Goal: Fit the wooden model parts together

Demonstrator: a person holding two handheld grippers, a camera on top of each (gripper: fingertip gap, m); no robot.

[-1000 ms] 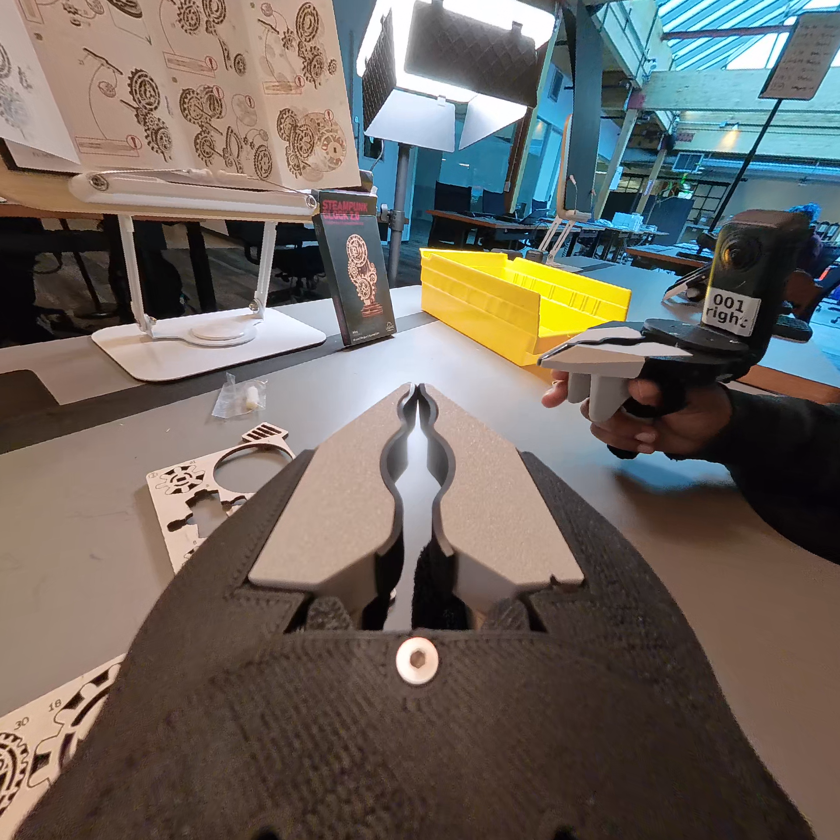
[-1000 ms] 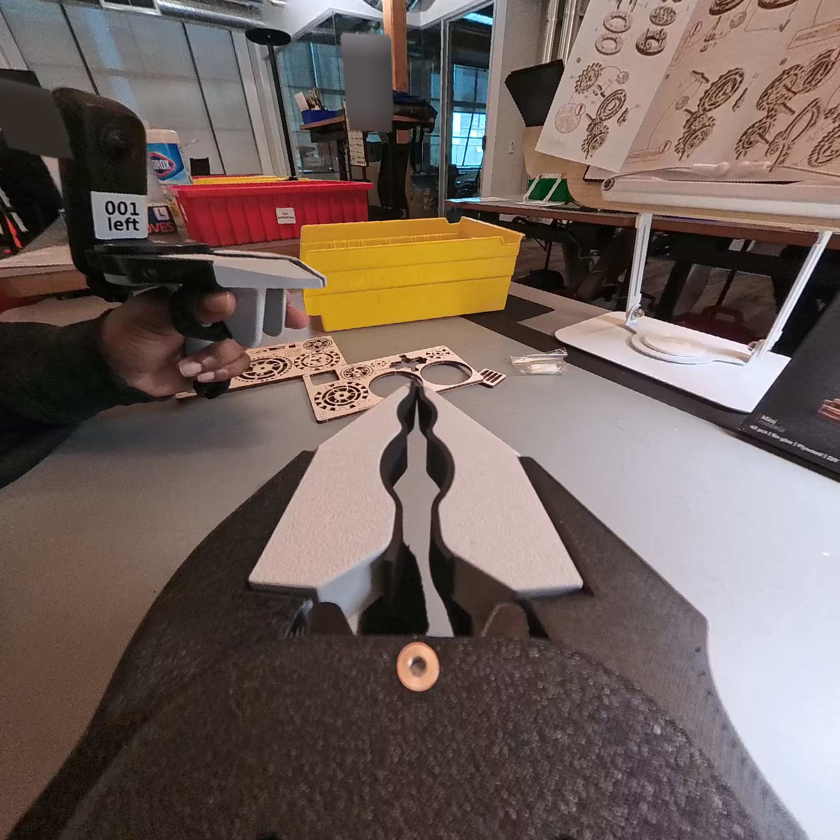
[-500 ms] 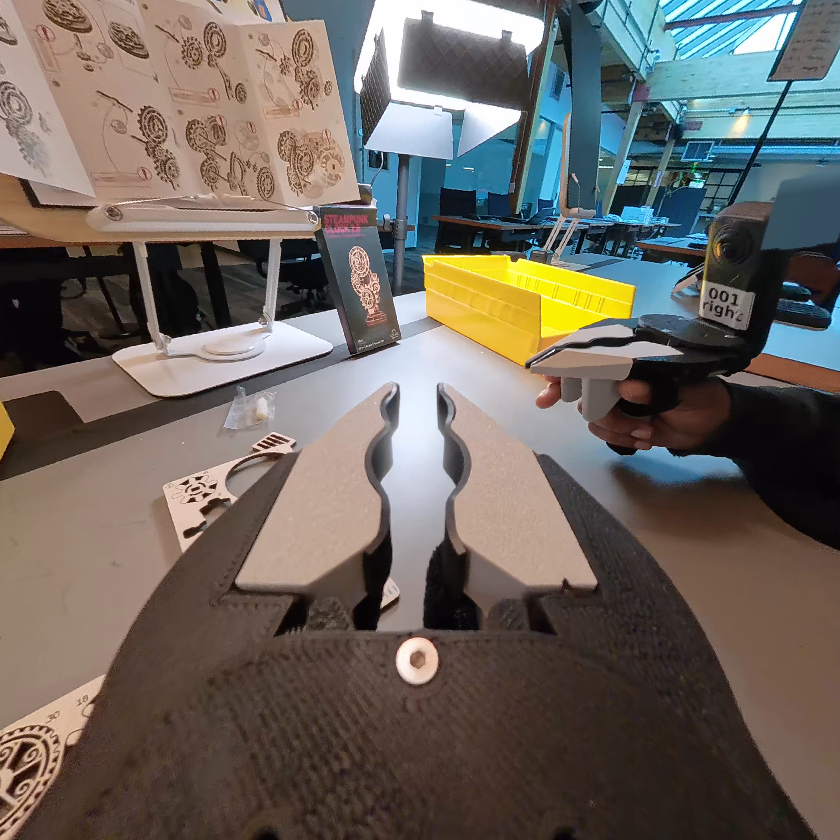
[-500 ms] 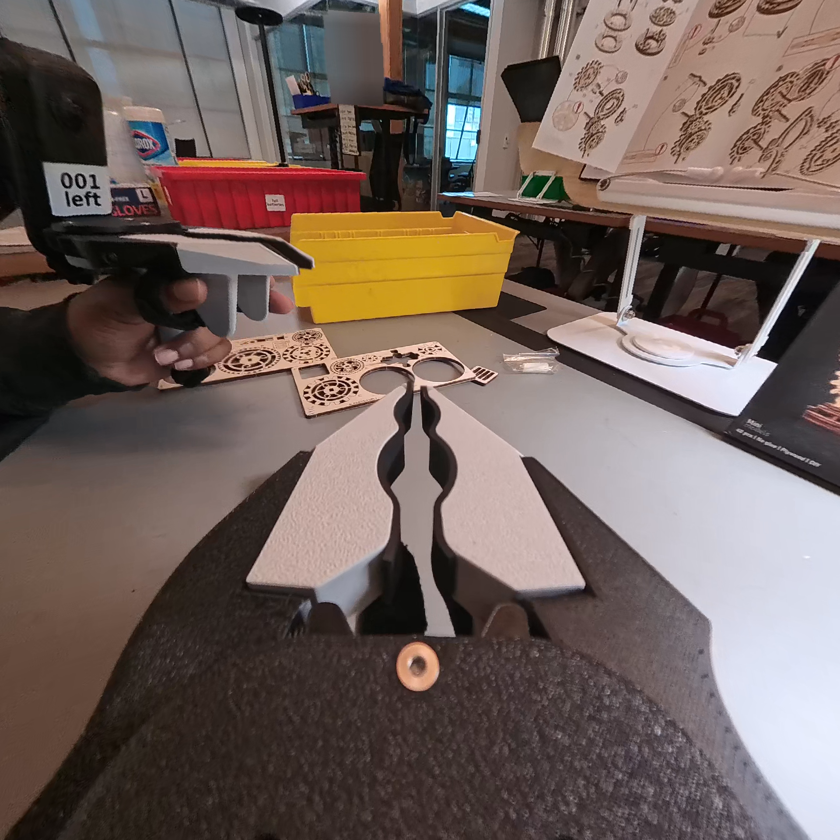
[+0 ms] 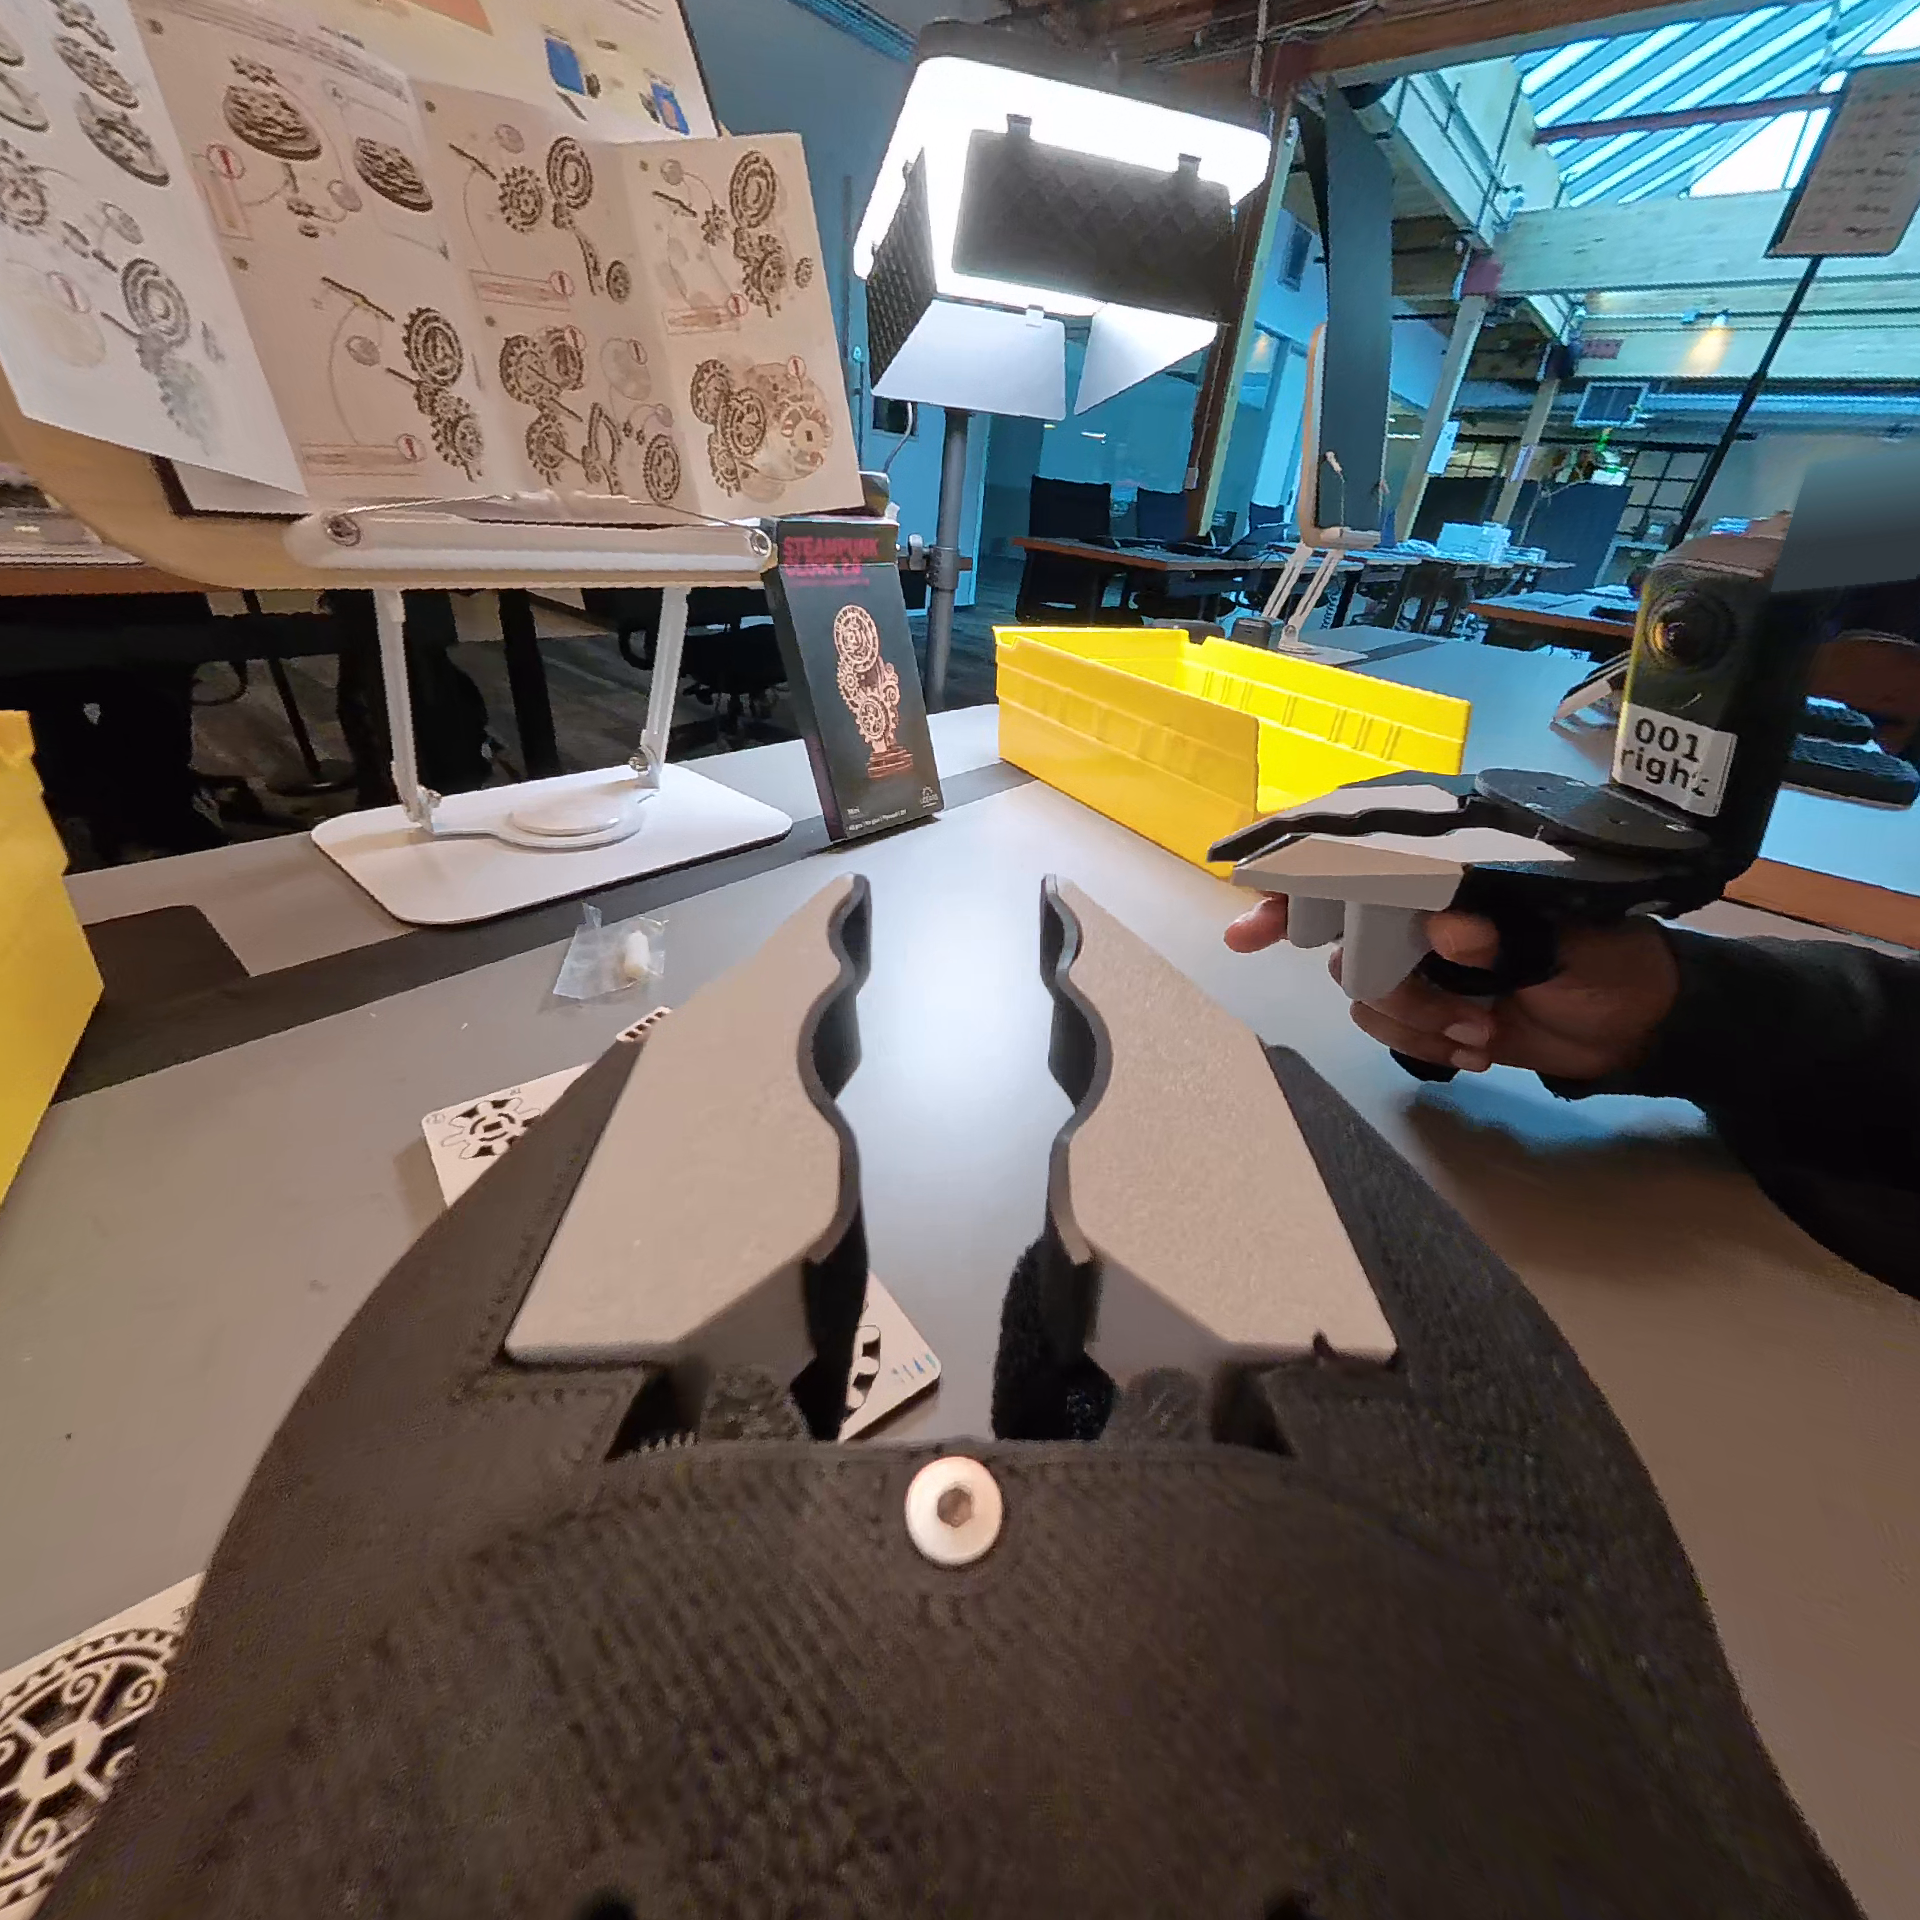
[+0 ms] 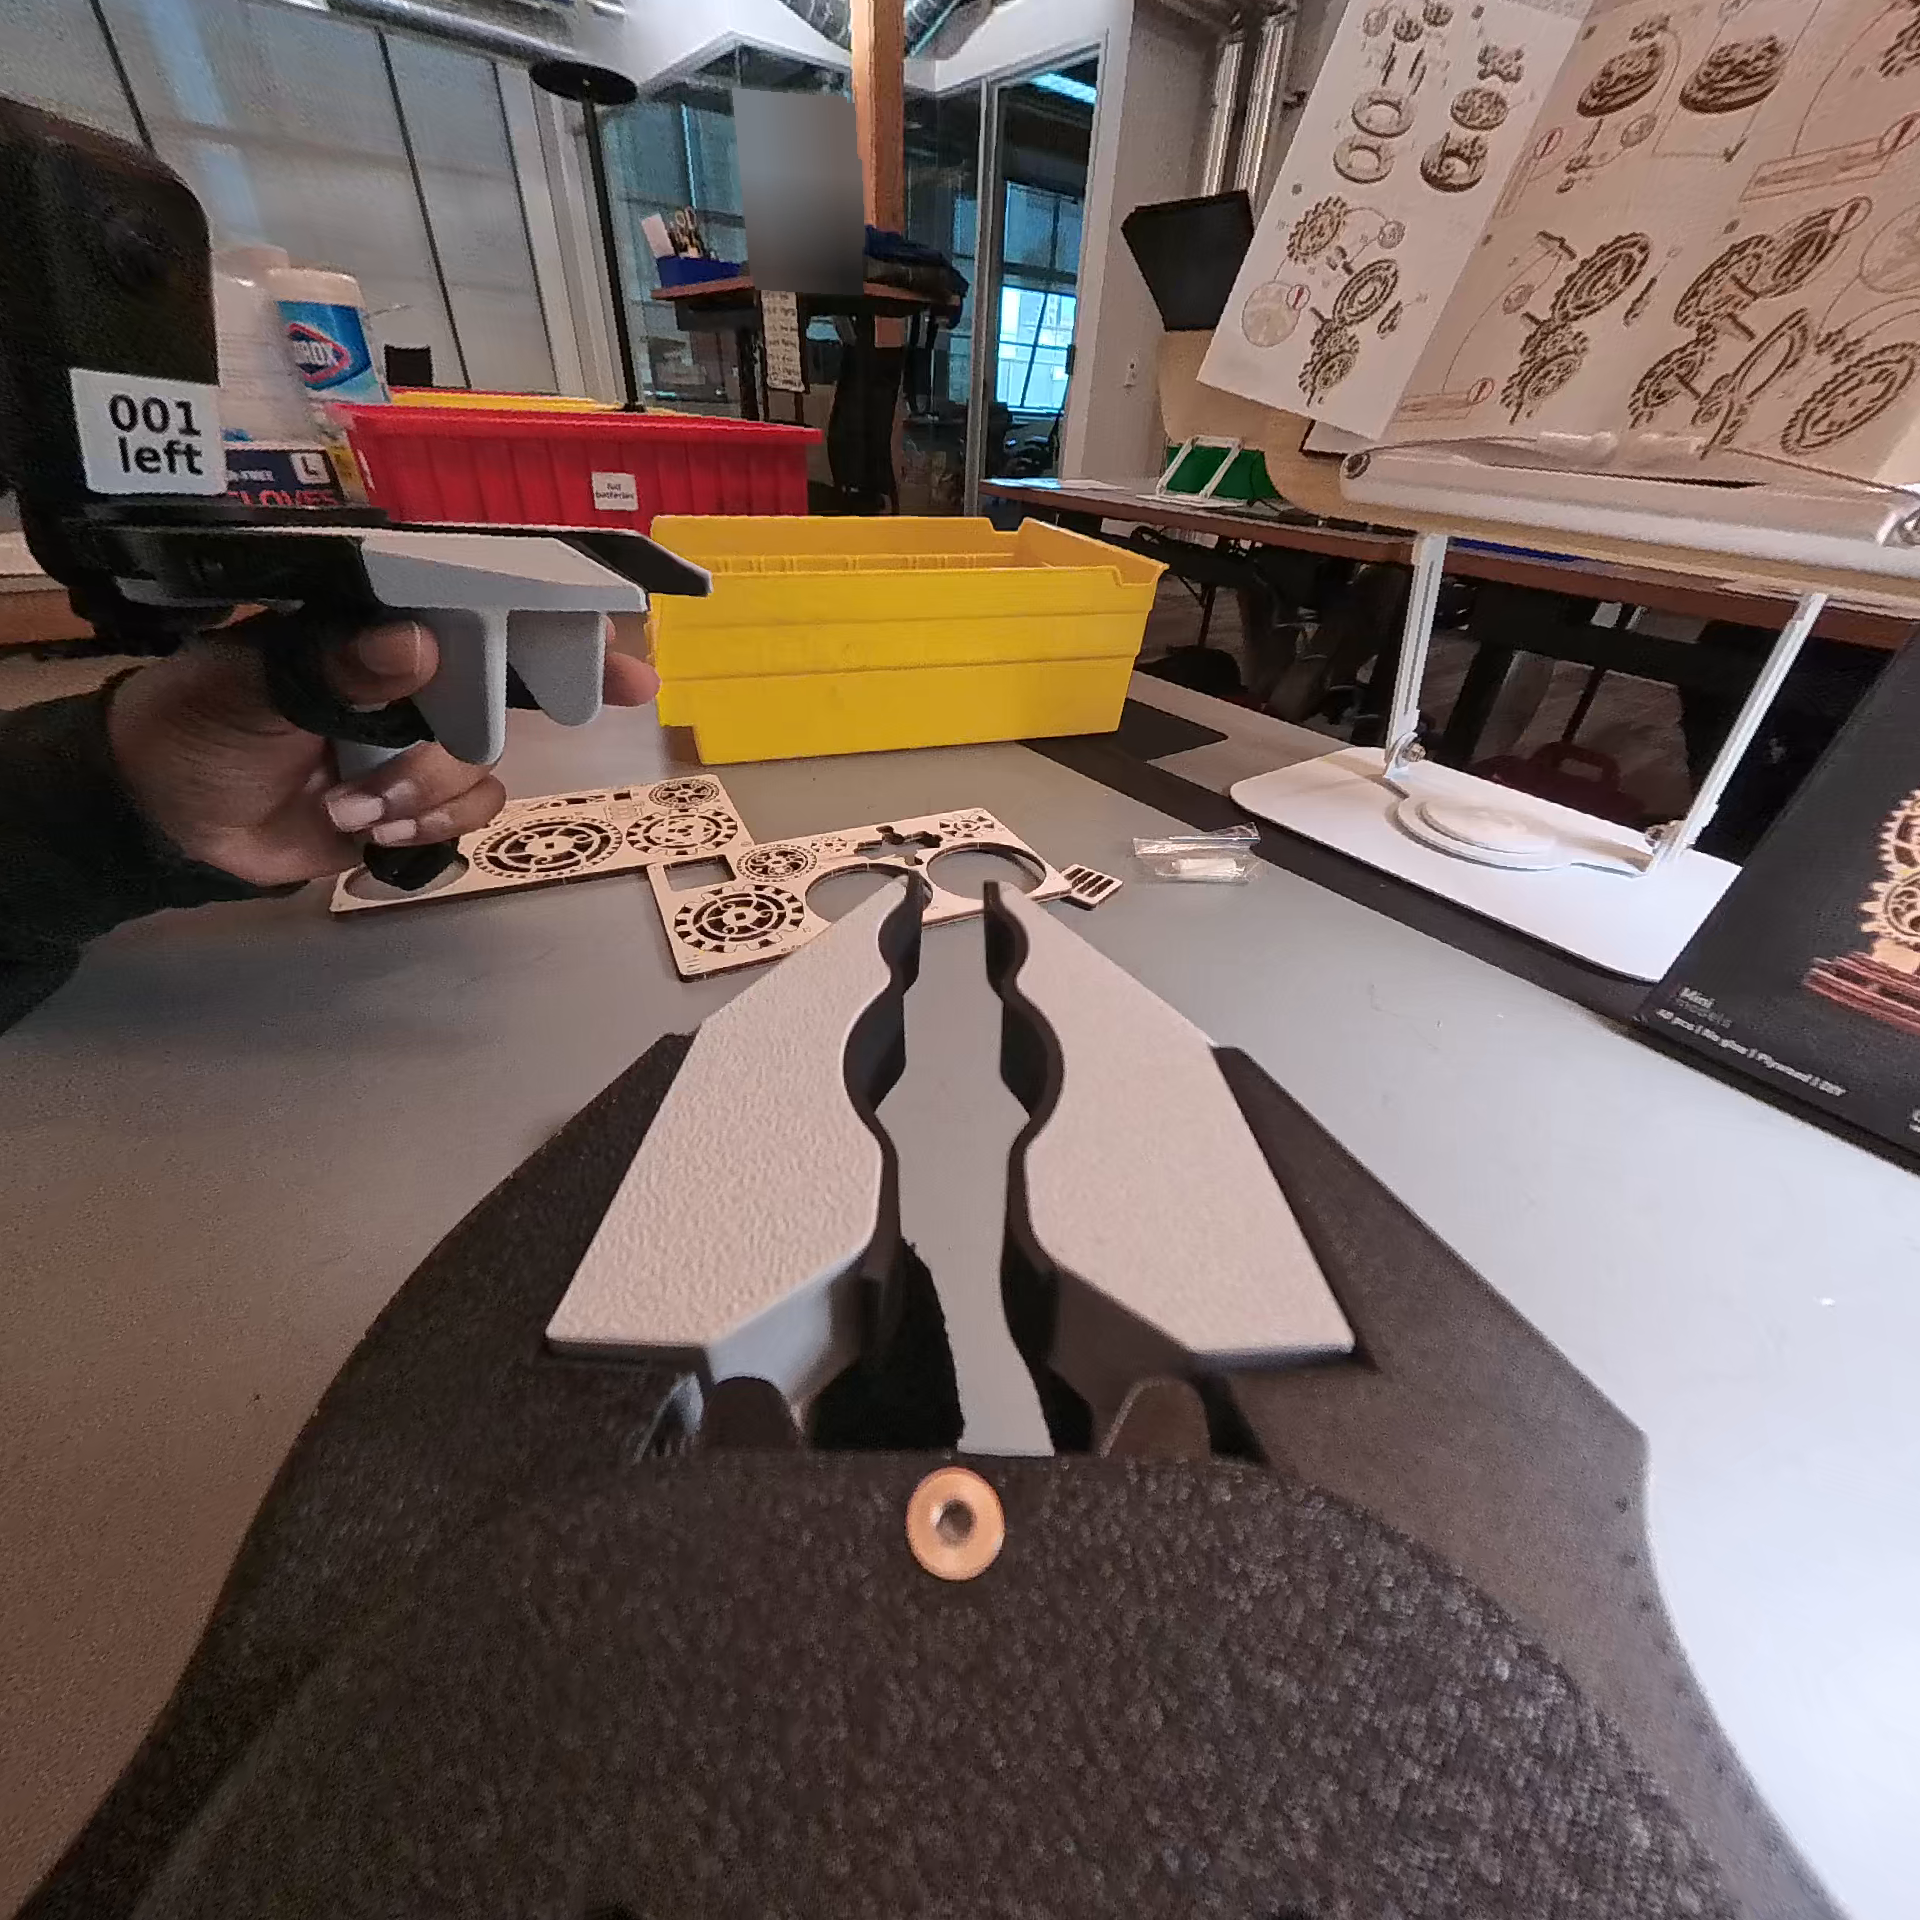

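While both tools [image 5: 950, 899] [image 6: 948, 894] gape empty, 2 wooden sheets [image 6: 727, 878] lie before yellow bin [image 6: 894, 634].

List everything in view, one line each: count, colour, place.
wooden part sheets: two, pale laser-cut wood, flat on the table beside the left gripper
small plastic bag: one, clear, right of the sheets
yellow bin: one, behind the sheets
red bin: one, farther back
model box: one, black, upright by the stand
instruction sheets: several, printed, on the white stand
studio light: one, lit, behind the table
table: one, grey
left gripper: open, empty
right gripper: slightly open, empty
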